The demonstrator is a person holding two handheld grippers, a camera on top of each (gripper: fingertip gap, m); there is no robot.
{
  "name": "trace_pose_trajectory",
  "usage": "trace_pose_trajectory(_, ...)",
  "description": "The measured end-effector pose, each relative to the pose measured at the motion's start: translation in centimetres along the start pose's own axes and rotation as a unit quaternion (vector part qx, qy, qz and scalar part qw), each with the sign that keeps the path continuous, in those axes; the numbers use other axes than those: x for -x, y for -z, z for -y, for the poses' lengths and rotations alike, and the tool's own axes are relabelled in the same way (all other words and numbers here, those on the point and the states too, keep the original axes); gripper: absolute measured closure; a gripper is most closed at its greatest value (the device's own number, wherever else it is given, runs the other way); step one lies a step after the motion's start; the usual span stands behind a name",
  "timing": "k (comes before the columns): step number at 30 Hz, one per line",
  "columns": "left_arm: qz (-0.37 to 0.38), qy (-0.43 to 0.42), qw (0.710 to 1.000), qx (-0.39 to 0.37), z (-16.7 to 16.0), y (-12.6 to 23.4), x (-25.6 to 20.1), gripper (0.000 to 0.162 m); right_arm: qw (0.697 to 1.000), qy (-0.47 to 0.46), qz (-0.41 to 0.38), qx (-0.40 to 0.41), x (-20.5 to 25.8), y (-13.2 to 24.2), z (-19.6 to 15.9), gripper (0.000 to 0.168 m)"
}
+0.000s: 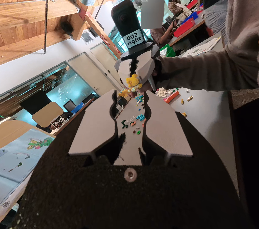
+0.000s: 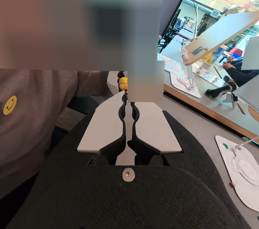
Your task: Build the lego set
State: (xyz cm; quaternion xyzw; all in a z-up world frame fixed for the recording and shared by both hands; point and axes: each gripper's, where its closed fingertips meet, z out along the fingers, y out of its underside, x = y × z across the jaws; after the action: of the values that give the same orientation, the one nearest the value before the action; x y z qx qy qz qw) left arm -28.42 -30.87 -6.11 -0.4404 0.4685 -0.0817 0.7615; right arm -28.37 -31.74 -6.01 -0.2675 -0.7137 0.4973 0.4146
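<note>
My right gripper (image 1: 133,77) shows in the left wrist view, raised above the grey table (image 1: 203,124) and shut on a small yellow lego assembly (image 1: 133,82). My left gripper (image 1: 131,93) is open, its two fingertips on either side of the assembly's lower end and apart from it. In the right wrist view my right gripper (image 2: 128,96) has its jaws almost together. The yellow assembly (image 2: 124,84) sits just past the tips, partly hidden by a blurred patch. A white finger of the left gripper (image 2: 112,81) stands beside it.
Loose pieces lie on the table: teal ones (image 1: 140,117), green ones (image 1: 124,124), white ones (image 1: 162,93) and an orange brick separator (image 1: 171,96). Instruction pages lie at left (image 1: 21,152) and far right (image 1: 201,49). White stand bases (image 2: 241,166) sit at right. A person's grey sleeve (image 1: 196,67) is close. Both grippers' tips are close together, under 4 cm apart.
</note>
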Motion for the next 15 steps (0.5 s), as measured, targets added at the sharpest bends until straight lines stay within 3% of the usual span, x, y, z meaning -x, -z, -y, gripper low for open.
trace_pose_trajectory(6, -0.001, -0.01, 1.0, -0.002, 0.13, 0.03, -0.09, 0.14, 1.0, 0.004, 0.014, 0.008, 0.46, 0.08, -0.16, 0.165)
trace_pose_trajectory(15, -0.003, -0.003, 1.0, 0.018, -0.6, 0.25, 0.05, 0.148, 0.998, 0.058, -0.012, 0.031, 0.41, -0.07, -0.48, 0.165)
